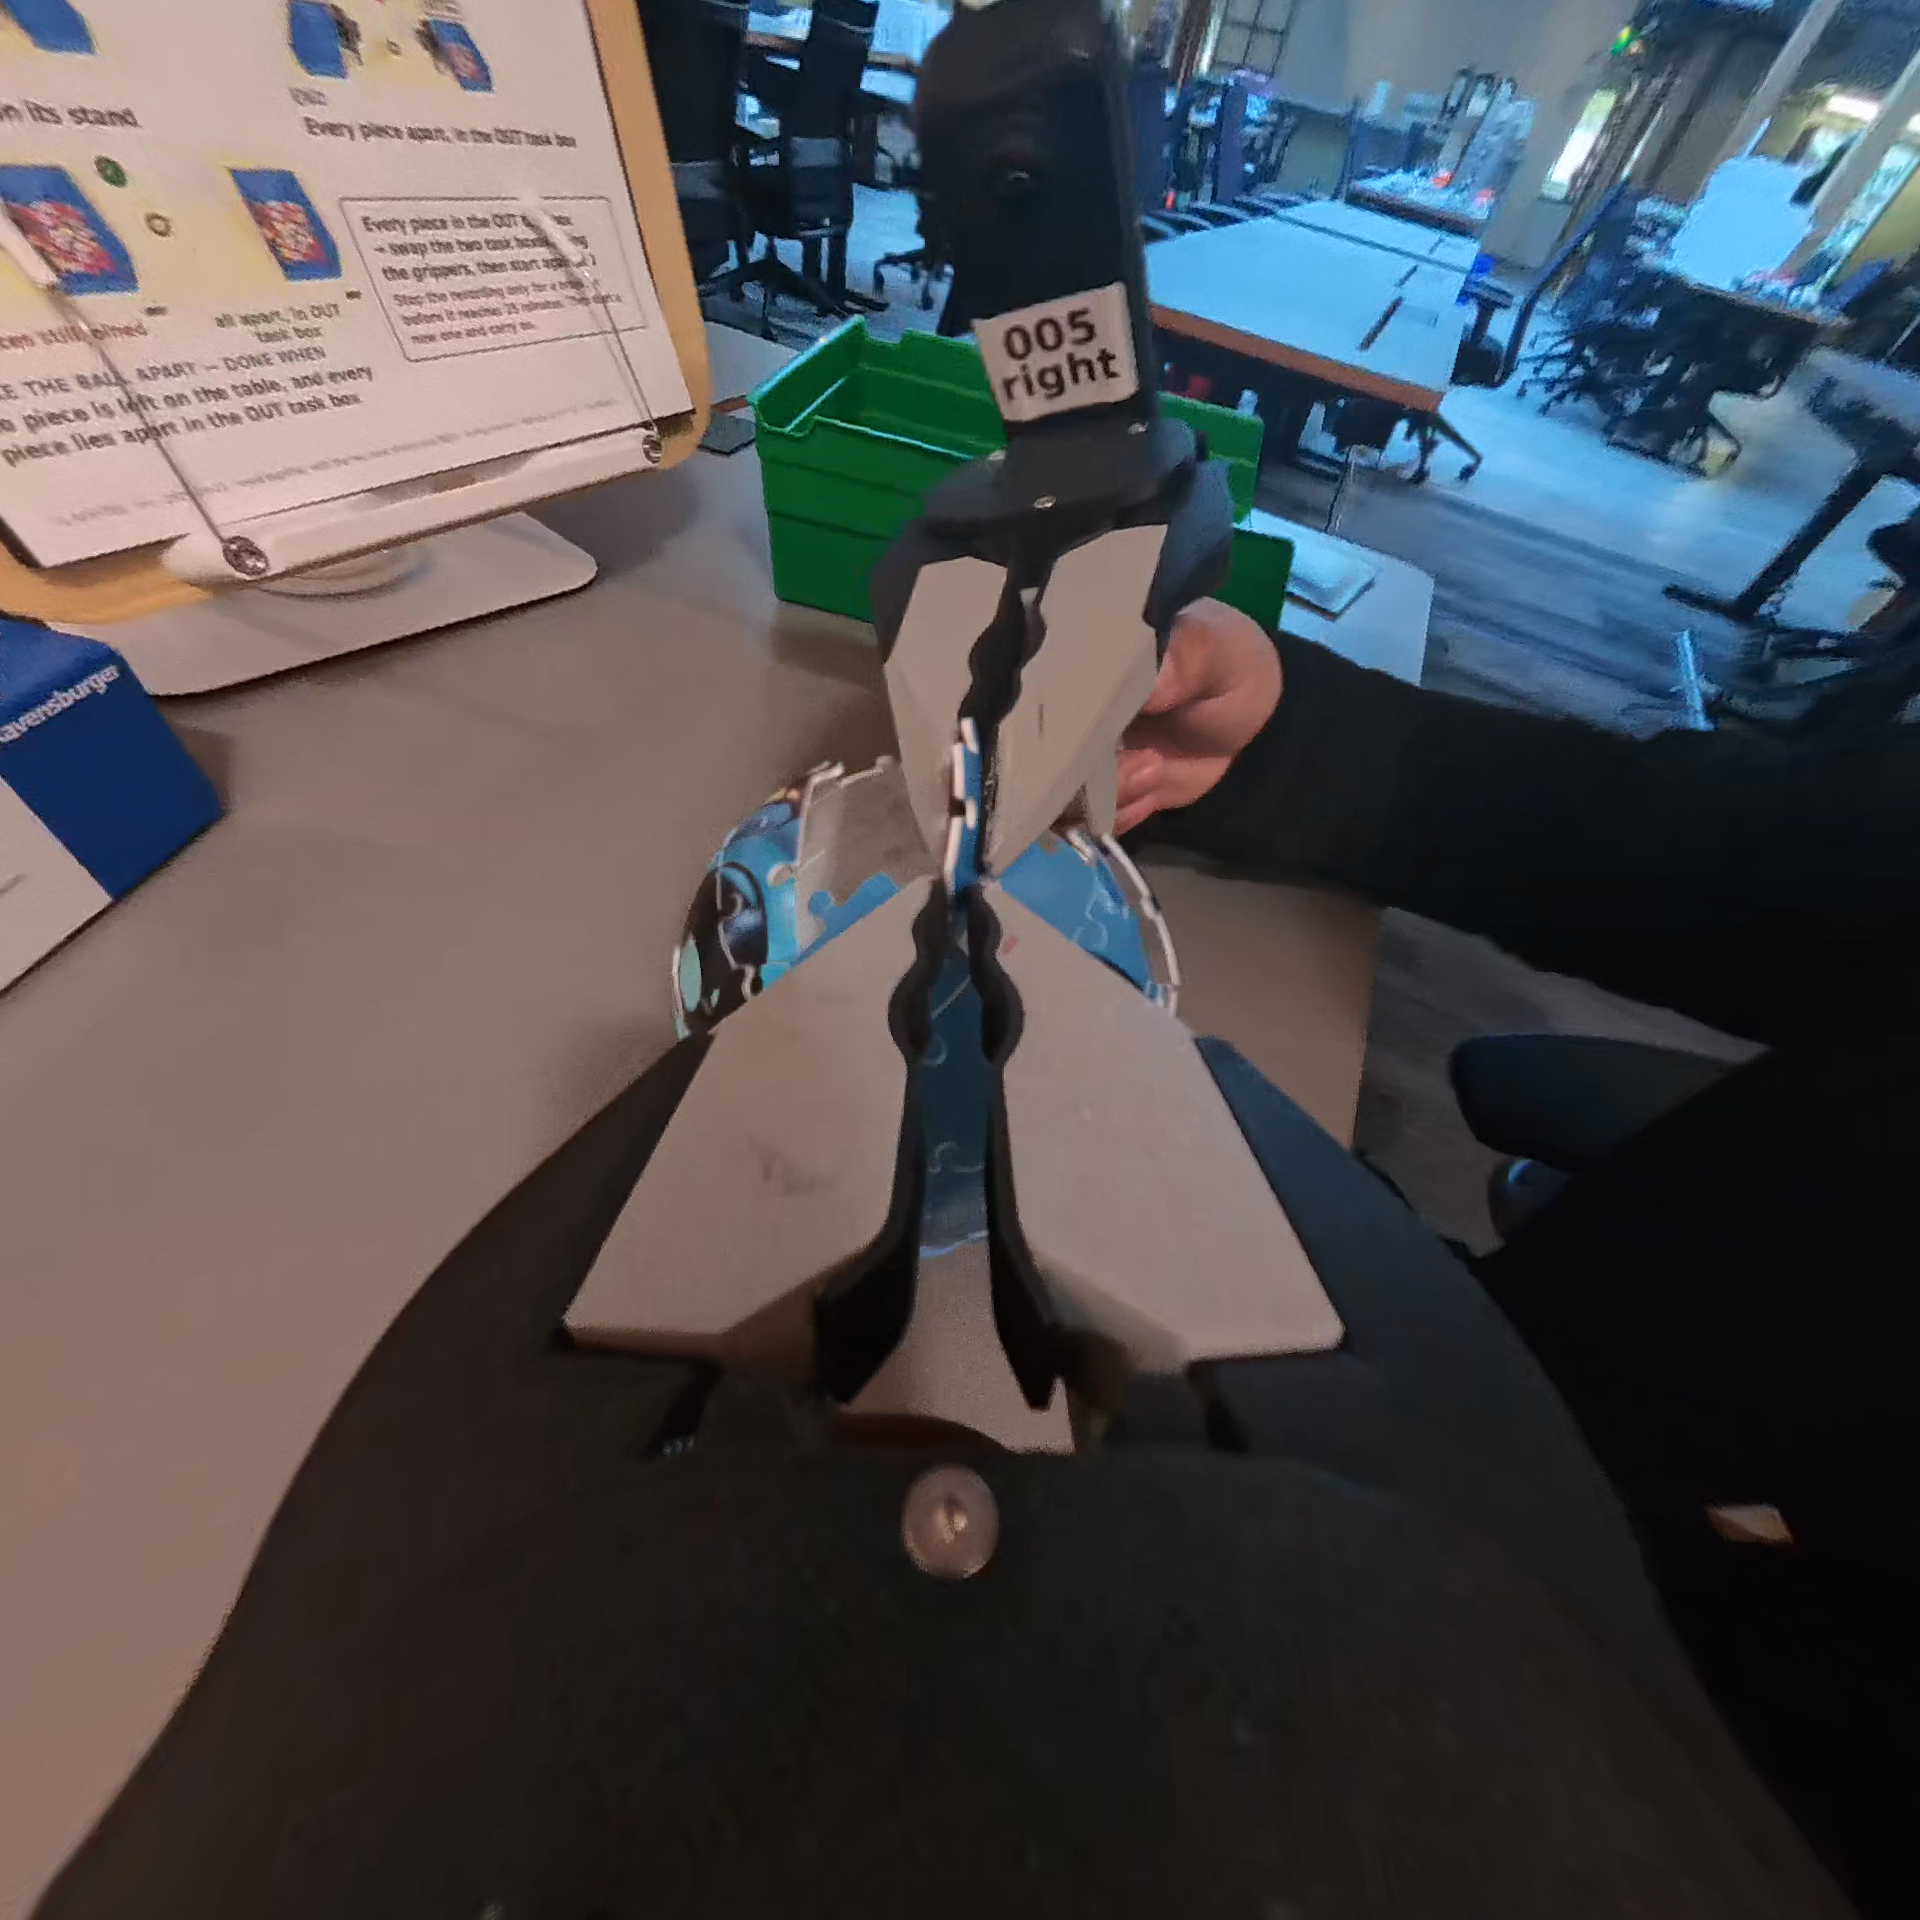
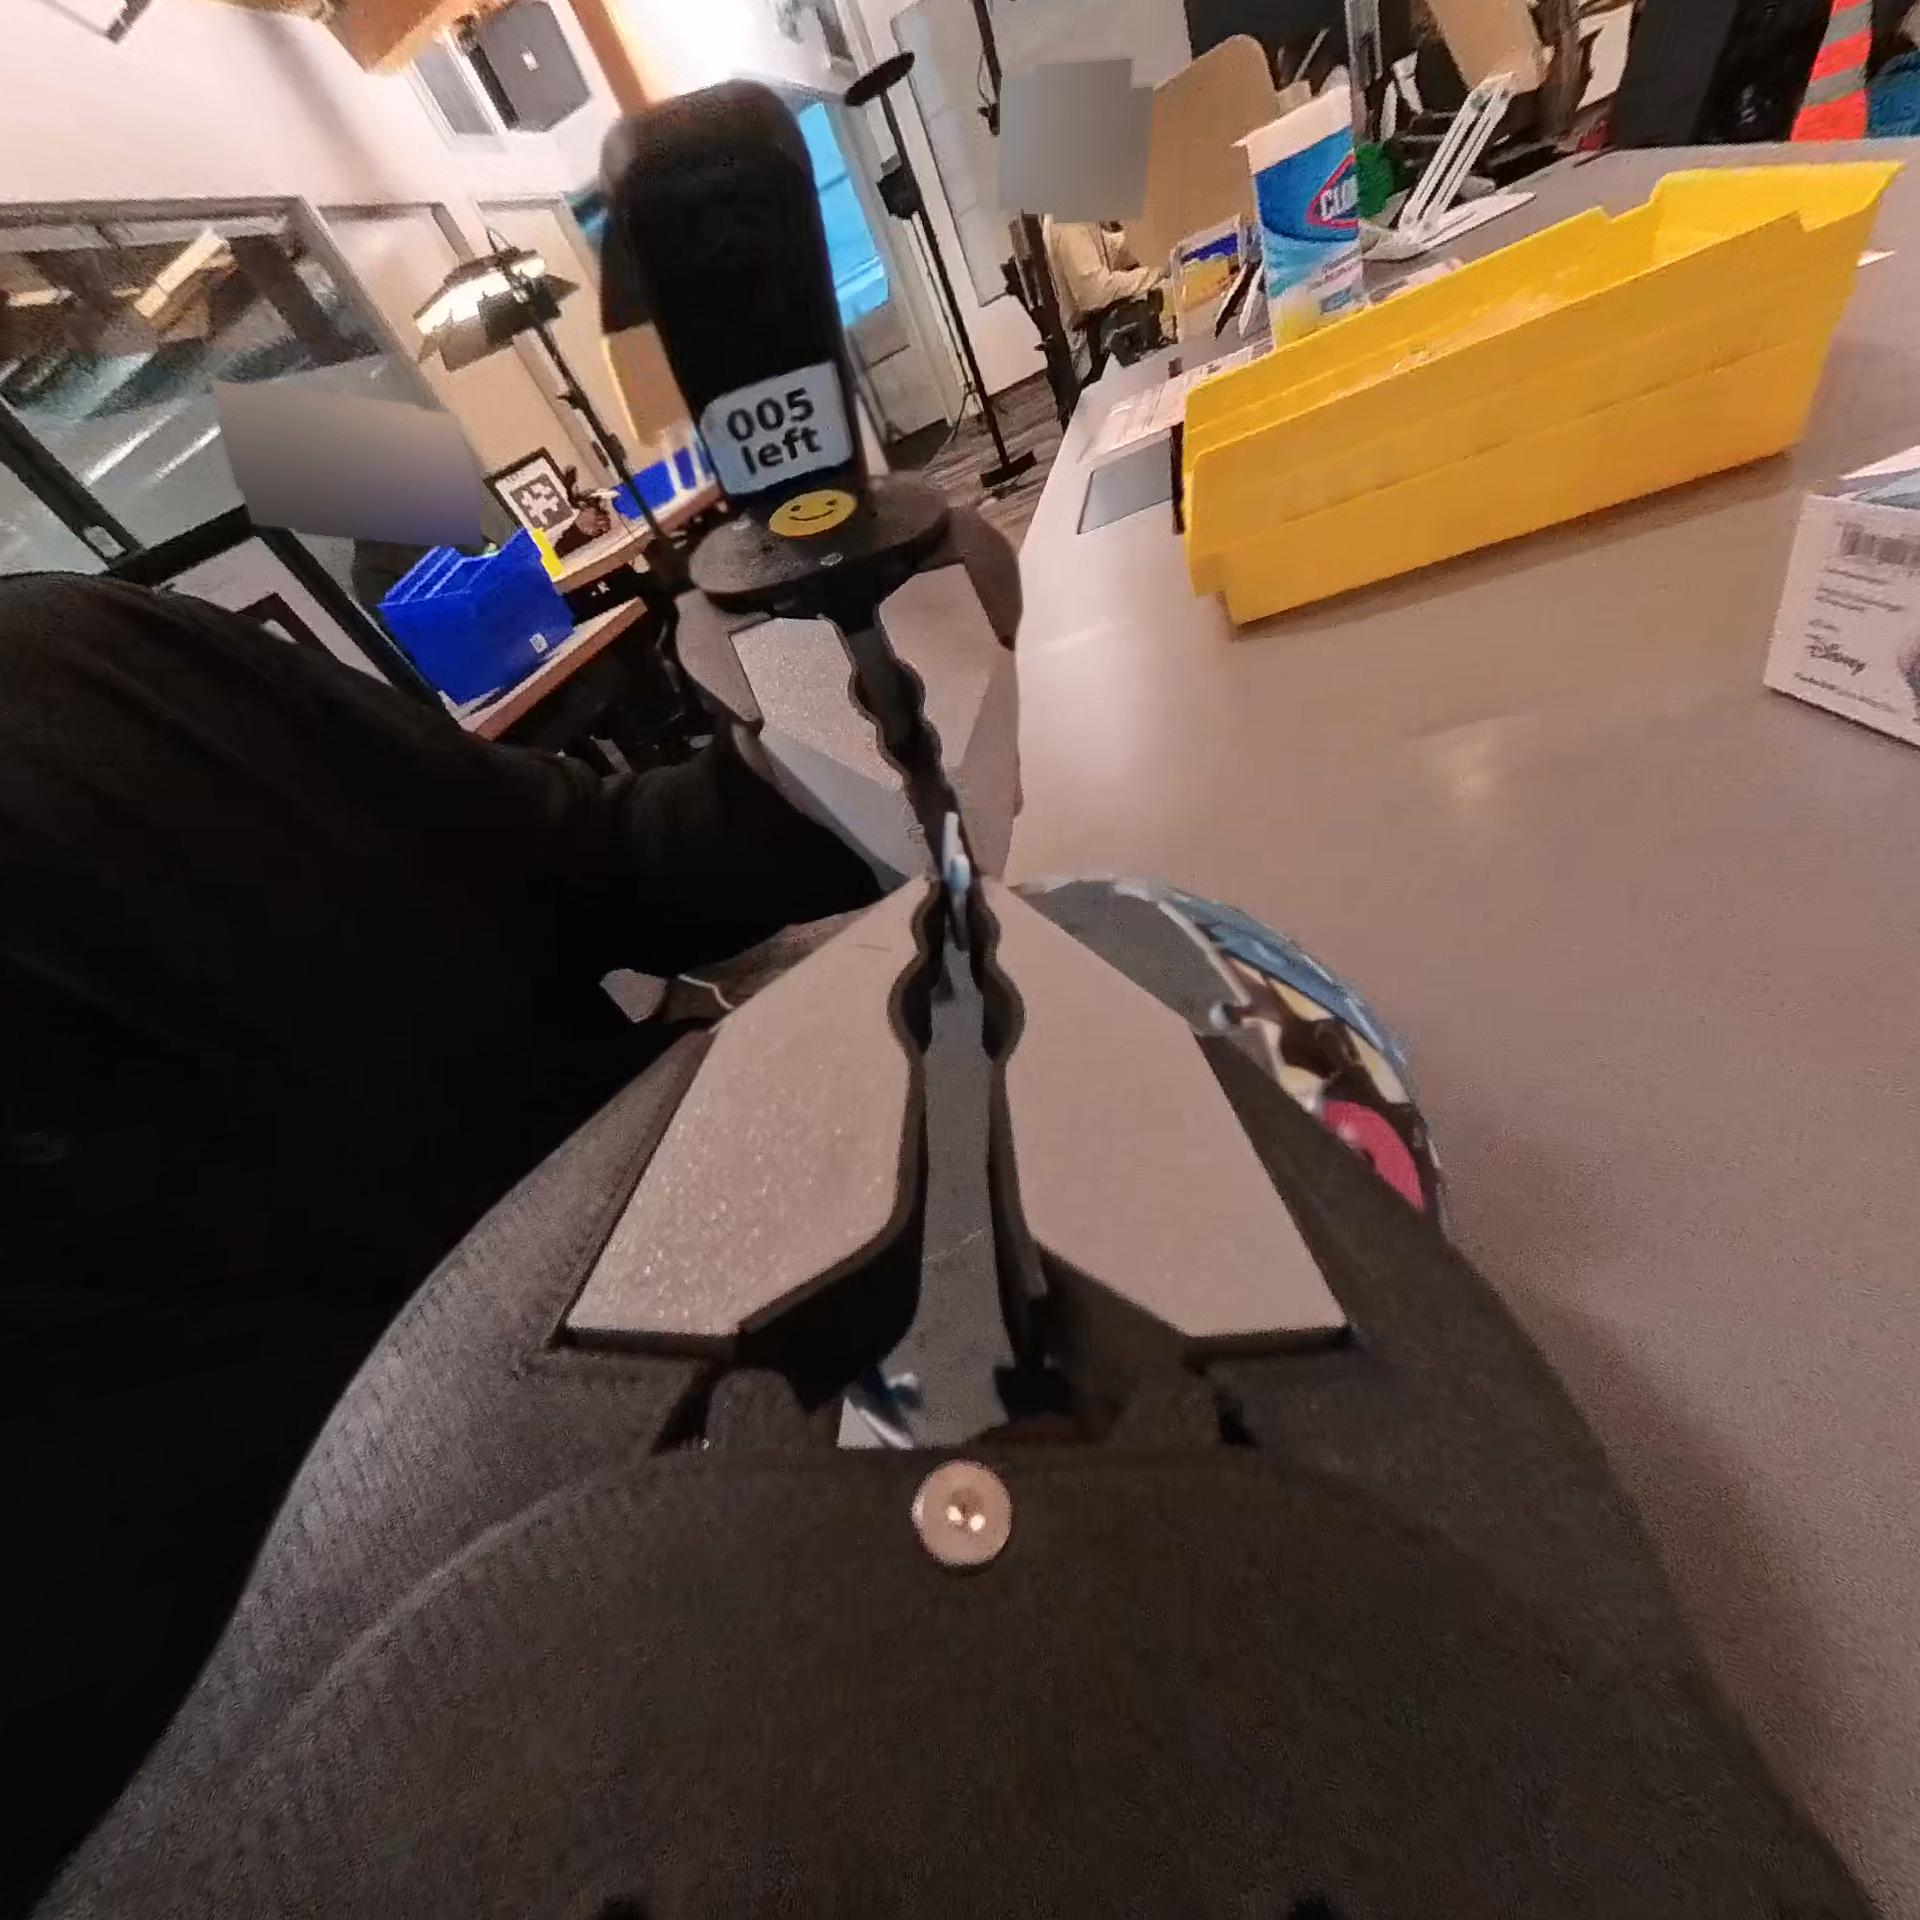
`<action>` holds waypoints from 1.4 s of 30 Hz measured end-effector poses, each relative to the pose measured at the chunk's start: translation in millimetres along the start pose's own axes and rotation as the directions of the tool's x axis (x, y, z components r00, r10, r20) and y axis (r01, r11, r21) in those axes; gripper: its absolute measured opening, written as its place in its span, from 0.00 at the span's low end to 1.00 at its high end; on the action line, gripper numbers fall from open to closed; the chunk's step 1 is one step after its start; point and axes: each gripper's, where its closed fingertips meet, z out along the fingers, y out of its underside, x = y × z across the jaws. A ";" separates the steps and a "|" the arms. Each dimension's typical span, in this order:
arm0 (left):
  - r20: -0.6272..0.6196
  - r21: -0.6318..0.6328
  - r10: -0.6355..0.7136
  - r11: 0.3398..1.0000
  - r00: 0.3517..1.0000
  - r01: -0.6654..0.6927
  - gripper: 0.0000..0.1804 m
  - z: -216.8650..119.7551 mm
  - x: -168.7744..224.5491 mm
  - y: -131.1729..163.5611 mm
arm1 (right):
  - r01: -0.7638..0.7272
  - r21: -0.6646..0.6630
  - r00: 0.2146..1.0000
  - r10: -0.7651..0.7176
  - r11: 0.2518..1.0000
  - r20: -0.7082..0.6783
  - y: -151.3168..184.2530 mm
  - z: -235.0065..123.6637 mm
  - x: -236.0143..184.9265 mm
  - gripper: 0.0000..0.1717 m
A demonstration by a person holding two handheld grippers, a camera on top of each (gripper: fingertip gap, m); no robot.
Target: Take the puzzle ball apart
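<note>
blue curved plastic puzzle-ball shell (image 1: 1081,914) is held low over grey tabletop (image 1: 364,935) | left gripper (image 1: 961,883) is clamped on its rim | right gripper (image 1: 971,831) is pinched on one white-edged blue piece (image 1: 966,800) | step judged: piece being separated

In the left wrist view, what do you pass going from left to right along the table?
Blue box → paper sheet on a stand → puzzle ball shell → green bin → person's hand.
</note>
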 end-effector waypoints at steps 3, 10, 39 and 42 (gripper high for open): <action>0.190 0.012 0.188 0.981 0.964 -0.194 0.01 1.3 -12.7 -4.6 | -0.016 0.012 0.996 0.017 1.000 -0.085 -1.7 -3.1 11.4 0.02; 0.486 -0.080 0.534 0.816 0.692 -0.573 0.00 -13.2 -15.1 -10.0 | -0.015 0.025 0.997 0.017 1.000 -0.075 -2.8 -8.3 10.2 0.01; 0.213 -0.086 0.278 0.960 0.937 -0.265 0.22 9.0 -18.5 11.1 | 0.284 -0.032 0.879 -0.274 0.958 -0.390 -37.8 -20.5 17.7 0.00; 0.202 -0.103 0.326 0.945 0.924 -0.311 0.22 11.0 -16.6 9.1 | 0.283 -0.094 0.802 -0.289 0.954 -0.522 -35.3 -59.2 24.6 0.00</action>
